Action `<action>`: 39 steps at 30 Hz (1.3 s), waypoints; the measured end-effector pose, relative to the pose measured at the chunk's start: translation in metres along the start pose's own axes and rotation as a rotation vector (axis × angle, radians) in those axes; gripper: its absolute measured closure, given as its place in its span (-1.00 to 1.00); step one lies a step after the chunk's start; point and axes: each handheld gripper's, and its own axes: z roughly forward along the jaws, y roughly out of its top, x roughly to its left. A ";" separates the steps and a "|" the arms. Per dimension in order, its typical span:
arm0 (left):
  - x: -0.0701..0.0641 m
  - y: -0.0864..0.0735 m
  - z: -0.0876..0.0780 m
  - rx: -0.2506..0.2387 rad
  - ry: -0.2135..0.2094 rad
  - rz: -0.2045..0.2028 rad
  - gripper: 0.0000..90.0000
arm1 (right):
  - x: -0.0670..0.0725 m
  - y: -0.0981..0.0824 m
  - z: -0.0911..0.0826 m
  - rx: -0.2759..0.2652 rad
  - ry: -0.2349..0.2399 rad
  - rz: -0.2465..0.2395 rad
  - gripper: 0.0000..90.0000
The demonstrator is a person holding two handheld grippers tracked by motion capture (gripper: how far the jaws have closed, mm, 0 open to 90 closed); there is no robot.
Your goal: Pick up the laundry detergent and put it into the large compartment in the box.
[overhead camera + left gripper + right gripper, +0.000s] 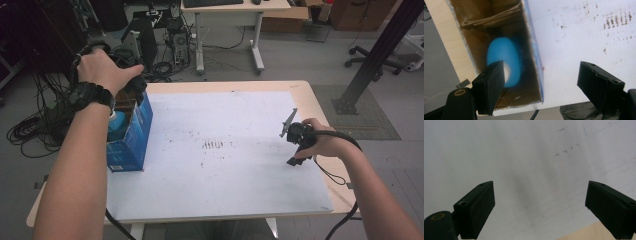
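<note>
An open blue cardboard box (131, 142) stands at the left edge of the white mat (225, 170). Inside it lies a rounded light-blue object with a white end (506, 55), also glimpsed from above (117, 122). My left gripper (132, 87) hovers over the box's far end under the person's hand. Its jaws (541, 75) stand open and grip nothing, one above the box's inside and the other above the mat, with the box's right wall (534, 62) below the gap. At the mat's right side my right gripper (295, 161) points down, open (539, 195), with bare mat beneath.
The mat covers most of a light wooden table (320, 110) and carries dark smudges (215, 145) near its middle. Cables (30, 130) lie on the floor to the left. A desk (230, 30) and a black post (375, 55) stand beyond the table.
</note>
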 end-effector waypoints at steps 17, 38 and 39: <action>-0.039 0.014 0.013 0.011 -0.037 0.117 -0.52 | 0.000 -0.001 -0.001 0.001 0.000 0.004 -0.80; -0.067 0.020 0.038 0.025 -0.061 0.201 -0.54 | 0.001 -0.003 0.000 0.003 -0.001 0.004 -0.80; -0.068 0.020 0.039 0.028 -0.061 0.204 -0.54 | 0.001 -0.004 0.000 0.002 -0.002 0.005 -0.80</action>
